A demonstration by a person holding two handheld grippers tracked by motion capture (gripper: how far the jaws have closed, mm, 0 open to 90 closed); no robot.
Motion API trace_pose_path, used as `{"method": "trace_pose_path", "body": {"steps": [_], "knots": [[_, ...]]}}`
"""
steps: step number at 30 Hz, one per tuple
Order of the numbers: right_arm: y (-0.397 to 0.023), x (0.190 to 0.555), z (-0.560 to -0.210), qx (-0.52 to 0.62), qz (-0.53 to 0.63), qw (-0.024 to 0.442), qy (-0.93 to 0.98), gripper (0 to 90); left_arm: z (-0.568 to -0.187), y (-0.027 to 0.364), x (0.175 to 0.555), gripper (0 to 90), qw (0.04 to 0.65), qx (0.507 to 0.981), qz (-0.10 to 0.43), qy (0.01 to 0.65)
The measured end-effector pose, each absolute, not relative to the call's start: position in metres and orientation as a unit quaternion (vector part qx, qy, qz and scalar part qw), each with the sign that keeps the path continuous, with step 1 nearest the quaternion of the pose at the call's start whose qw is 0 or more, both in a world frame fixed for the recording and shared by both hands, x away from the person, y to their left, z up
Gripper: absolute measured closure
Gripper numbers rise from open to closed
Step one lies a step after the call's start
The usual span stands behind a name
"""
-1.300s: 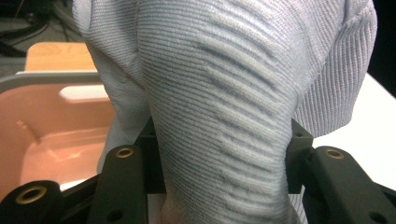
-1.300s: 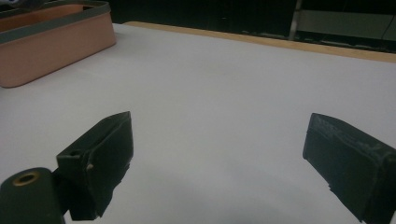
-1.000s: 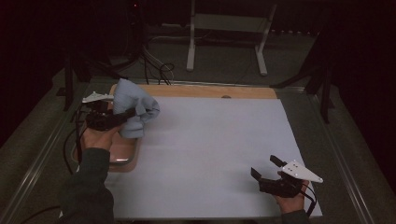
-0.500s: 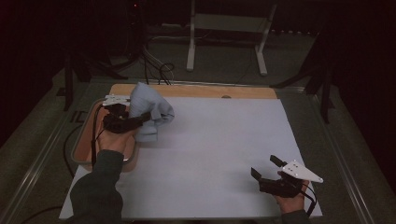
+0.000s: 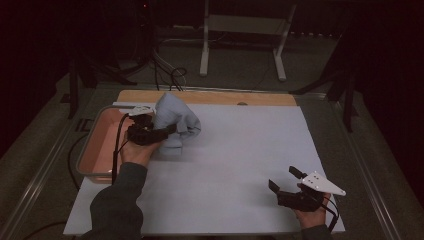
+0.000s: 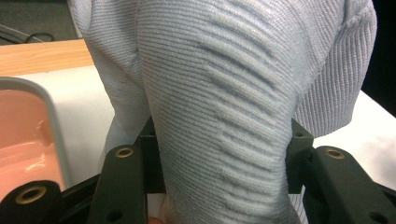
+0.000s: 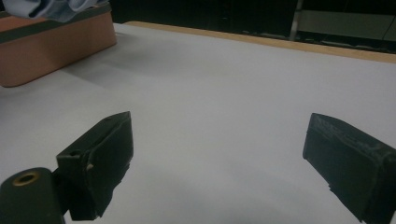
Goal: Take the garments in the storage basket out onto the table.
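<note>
Both tongs differ: left tongs clamp the grey ribbed knit garment; right tongs gape apart over the surface.

The cloth is pale blue-grey with a ribbed knit; the tray is pink with a grey rim; the mat is white.

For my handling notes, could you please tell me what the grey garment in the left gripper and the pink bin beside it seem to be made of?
Grey garment: soft ribbed knit, probably wool or cotton; fine rows of stitches and raised ribs show, matte, and it bunches between the jaws of the left gripper.
Pink bin: likely plastic with a grey rim; smooth walls with a faint glossy reflection.
</note>
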State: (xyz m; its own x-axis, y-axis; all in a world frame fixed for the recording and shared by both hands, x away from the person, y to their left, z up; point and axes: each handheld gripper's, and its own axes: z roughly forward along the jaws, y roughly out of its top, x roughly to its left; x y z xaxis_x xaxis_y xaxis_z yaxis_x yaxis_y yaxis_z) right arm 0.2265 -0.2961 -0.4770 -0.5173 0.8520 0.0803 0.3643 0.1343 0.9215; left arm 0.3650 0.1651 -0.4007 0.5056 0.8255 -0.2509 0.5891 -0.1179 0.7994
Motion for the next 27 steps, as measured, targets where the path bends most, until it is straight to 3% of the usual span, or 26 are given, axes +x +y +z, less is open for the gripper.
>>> {"method": "trace_pose_path", "body": {"steps": [27], "knots": [[-0.298,0.227,-0.477,0.426,0.500,0.244,0.713,8.5,-0.428,0.113,0.366,48.9,0.454,0.763,0.105,0.448]]}}
